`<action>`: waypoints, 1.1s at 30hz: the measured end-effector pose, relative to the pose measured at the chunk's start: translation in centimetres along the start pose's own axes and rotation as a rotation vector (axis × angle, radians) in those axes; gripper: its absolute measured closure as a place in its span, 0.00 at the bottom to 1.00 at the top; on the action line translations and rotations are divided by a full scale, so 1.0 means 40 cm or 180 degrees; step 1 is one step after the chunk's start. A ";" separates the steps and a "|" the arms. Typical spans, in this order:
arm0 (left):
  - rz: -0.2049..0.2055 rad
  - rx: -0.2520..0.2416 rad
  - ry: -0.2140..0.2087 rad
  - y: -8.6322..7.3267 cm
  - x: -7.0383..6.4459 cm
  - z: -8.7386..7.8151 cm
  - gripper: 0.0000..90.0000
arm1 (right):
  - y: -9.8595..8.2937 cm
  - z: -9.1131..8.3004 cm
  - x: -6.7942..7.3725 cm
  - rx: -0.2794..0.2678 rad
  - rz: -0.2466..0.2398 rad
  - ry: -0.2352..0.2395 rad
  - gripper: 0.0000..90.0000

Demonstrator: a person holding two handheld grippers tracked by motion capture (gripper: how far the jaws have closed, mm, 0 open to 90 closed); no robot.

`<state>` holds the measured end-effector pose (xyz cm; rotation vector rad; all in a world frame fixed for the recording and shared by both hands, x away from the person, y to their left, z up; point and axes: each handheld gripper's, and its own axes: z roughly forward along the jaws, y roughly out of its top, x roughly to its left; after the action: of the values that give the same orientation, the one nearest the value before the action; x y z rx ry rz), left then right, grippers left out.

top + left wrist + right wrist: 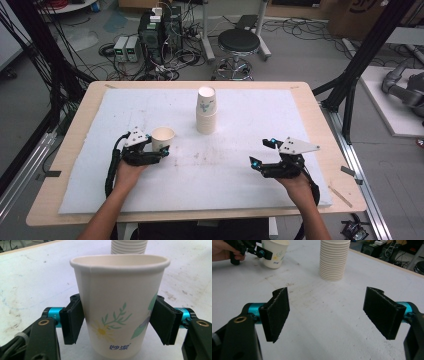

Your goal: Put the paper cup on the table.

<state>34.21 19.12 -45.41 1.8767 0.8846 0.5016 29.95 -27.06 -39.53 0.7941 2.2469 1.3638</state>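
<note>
cup (120, 302) upright, mouth up | I see it between left gripper (117, 323) pads, both touching | right gripper (329, 315) jaws wide apart

Both the left gripper (161, 151) and the right gripper (263, 153) are showing black frames, flat black padded jaws, cyan collars behind them, brass-ringed screw holes, grey three-cornered top plates and trailing black cables.
</note>
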 end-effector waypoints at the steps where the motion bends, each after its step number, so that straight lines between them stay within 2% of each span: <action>1: 0.0022 0.0039 0.0010 -0.001 -0.002 -0.005 0.36 | 0.000 -0.001 -0.001 -0.0004 -0.0013 -0.0001 0.24; 4: 0.0063 0.0095 0.0024 -0.009 -0.005 -0.017 0.36 | -0.001 -0.003 -0.003 -0.0007 -0.0008 -0.0006 0.24; 8: -0.0004 0.0125 0.0003 -0.012 -0.001 -0.020 0.34 | -0.001 -0.004 -0.003 -0.0004 0.0014 -0.0012 0.24; 10: 0.0015 0.0175 -0.0009 -0.013 -0.003 -0.019 0.32 | -0.001 -0.002 -0.004 -0.0002 0.0002 -0.0023 0.24; 13: -0.0052 0.0164 -0.0084 -0.014 -0.007 -0.024 0.16 | -0.002 -0.001 -0.004 0.0036 0.0038 -0.0011 0.24; 17: -0.0154 0.0142 -0.0152 -0.018 -0.005 -0.051 0.16 | -0.009 -0.002 -0.009 0.0066 0.0049 -0.0018 0.24; 21: -0.0168 -0.0040 -0.0224 -0.029 0.005 -0.091 0.16 | -0.011 -0.009 -0.013 0.0056 0.0077 -0.0041 0.24; 23: -0.0126 -0.0159 -0.0271 -0.032 0.009 -0.111 0.16 | -0.012 -0.015 -0.017 0.0054 0.0091 -0.0072 0.24; 27: -0.0136 -0.0586 -0.0348 -0.034 0.017 -0.152 0.16 | -0.016 -0.030 -0.025 0.0046 0.0126 -0.0161 0.24; 30: -0.0158 -0.0917 -0.0333 -0.029 0.020 -0.172 0.16 | -0.022 -0.039 -0.028 0.0046 0.0145 -0.0218 0.24; 33: -0.0138 -0.1055 -0.0268 -0.023 0.017 -0.184 0.16 | -0.027 -0.046 -0.026 0.0049 0.0160 -0.0259 0.24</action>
<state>29.41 24.24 -42.95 1.5621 0.7353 0.5054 29.36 -29.36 -39.63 0.9006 2.1913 1.3136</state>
